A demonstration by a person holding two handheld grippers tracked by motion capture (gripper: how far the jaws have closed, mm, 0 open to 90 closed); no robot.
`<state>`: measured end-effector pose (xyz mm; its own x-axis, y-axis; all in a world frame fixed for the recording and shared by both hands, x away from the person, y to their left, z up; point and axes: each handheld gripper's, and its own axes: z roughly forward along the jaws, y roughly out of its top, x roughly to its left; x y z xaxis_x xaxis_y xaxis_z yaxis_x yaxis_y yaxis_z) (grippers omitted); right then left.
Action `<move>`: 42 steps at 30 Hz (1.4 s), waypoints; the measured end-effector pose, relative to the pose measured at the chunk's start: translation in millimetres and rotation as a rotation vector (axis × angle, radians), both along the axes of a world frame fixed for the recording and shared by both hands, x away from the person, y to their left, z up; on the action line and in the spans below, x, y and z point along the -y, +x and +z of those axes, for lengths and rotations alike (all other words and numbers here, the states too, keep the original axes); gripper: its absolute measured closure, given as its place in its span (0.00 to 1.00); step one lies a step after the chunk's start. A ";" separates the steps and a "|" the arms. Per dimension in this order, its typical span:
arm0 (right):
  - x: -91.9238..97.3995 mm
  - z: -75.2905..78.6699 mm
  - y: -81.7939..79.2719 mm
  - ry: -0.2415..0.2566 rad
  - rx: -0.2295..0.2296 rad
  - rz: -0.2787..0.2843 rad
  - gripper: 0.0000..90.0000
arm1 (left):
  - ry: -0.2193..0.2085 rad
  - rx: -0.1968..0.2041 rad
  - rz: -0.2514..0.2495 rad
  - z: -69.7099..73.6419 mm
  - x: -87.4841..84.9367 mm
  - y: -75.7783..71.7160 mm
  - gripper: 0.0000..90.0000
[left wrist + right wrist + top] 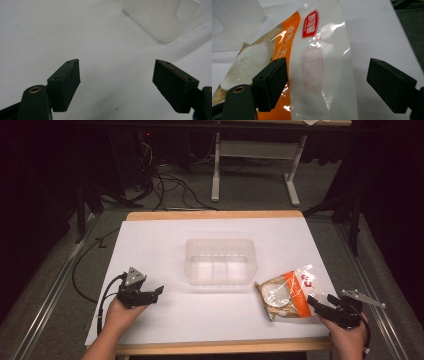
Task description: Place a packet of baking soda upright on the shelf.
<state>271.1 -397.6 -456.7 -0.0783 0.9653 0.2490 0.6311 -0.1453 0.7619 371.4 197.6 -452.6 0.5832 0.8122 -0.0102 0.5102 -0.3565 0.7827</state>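
With jaws apart, the right gripper [327, 82] straddles the snack bag [312, 62] at lower right; slick film may slip out, while the left gripper [116, 82] gapes idle.

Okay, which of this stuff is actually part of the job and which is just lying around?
Likely in the job:
snack bag
clear tub
right gripper, open around the bag's end
left gripper, open over bare table

Just lying about:
cables on the floor
white frame behind the table
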 end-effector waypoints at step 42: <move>-84.2 36.4 -8.2 -0.024 0.207 0.337 0.63 | 0.031 -0.005 -0.020 -1.8 1.1 -4.6 0.26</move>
<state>262.9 -313.4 -420.3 -0.4380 0.8824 0.1720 0.4729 0.0634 0.8788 366.8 196.5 -454.4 0.5996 0.8002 0.0123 0.5063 -0.3912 0.7685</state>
